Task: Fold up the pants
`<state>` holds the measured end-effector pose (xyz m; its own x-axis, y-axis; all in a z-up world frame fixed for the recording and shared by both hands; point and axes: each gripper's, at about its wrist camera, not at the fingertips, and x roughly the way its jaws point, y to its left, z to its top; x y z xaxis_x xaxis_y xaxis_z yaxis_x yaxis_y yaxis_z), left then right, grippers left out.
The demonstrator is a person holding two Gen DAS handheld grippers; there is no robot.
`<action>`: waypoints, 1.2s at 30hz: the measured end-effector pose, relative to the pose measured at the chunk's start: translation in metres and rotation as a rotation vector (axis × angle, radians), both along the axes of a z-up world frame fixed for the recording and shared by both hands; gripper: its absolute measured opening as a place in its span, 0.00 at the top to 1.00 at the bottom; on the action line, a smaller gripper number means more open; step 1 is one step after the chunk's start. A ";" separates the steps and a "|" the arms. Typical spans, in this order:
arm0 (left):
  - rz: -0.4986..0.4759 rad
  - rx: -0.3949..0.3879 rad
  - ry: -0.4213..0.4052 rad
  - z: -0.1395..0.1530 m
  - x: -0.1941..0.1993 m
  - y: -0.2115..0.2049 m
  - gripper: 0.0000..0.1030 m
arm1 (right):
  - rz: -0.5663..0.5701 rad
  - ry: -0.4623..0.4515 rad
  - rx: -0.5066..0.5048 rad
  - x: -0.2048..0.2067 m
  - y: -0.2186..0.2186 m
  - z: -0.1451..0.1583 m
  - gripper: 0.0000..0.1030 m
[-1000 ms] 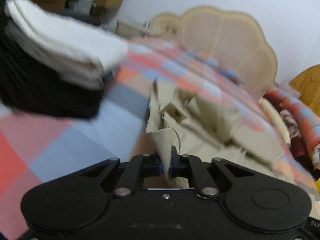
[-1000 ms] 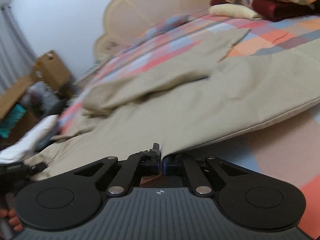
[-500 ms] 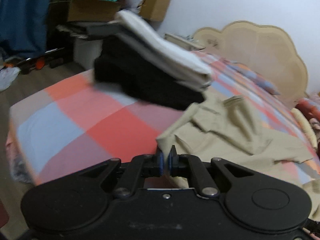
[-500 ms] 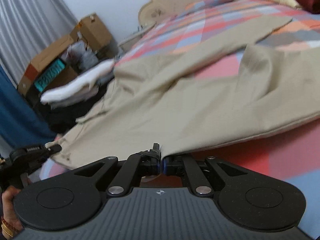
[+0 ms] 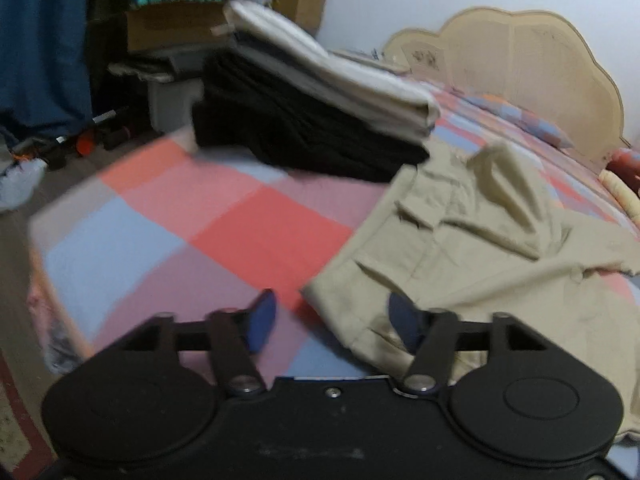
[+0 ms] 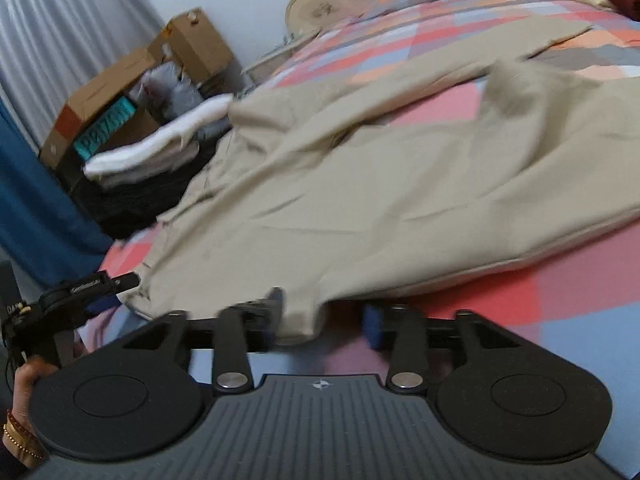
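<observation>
Both my claws have just been opening, left claw [image 5: 332, 322] and right claw [image 6: 322, 322] now apart, each with an edge of the tan pants [image 6: 400, 200] loose between its jaws, spread ahead on the bed [image 5: 240, 232], likely laid flat for folding.

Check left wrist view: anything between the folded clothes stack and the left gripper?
Only bare checked bedspread between the clothes stack and the left gripper, whose jaws have just been opening. The khaki pants lie off to the right.
</observation>
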<state>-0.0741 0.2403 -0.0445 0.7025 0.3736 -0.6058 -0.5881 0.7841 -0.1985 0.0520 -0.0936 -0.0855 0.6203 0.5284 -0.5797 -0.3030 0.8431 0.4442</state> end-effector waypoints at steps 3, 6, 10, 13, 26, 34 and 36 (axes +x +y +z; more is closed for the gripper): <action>-0.034 0.052 -0.037 0.032 -0.013 -0.008 0.26 | -0.087 -0.059 0.003 -0.012 -0.037 0.018 0.17; -0.103 0.056 -0.087 0.053 -0.005 -0.019 0.25 | -0.260 -0.116 -0.047 -0.017 -0.088 0.031 0.05; -0.228 -0.007 -0.100 0.054 0.022 -0.039 0.25 | -0.482 -0.136 -0.126 -0.008 -0.155 0.035 0.05; -0.334 -0.062 -0.084 0.047 0.053 -0.060 0.27 | -0.571 -0.127 -0.157 0.002 -0.195 0.033 0.05; -0.520 0.170 0.100 0.001 0.221 -0.157 0.31 | -0.701 -0.072 -0.194 0.059 -0.282 -0.007 0.06; -0.501 0.184 0.168 -0.014 0.247 -0.157 0.35 | -0.700 -0.050 -0.180 0.086 -0.294 -0.021 0.11; -0.511 0.169 0.171 -0.017 0.251 -0.155 0.57 | -0.701 -0.049 -0.175 0.087 -0.295 -0.021 0.33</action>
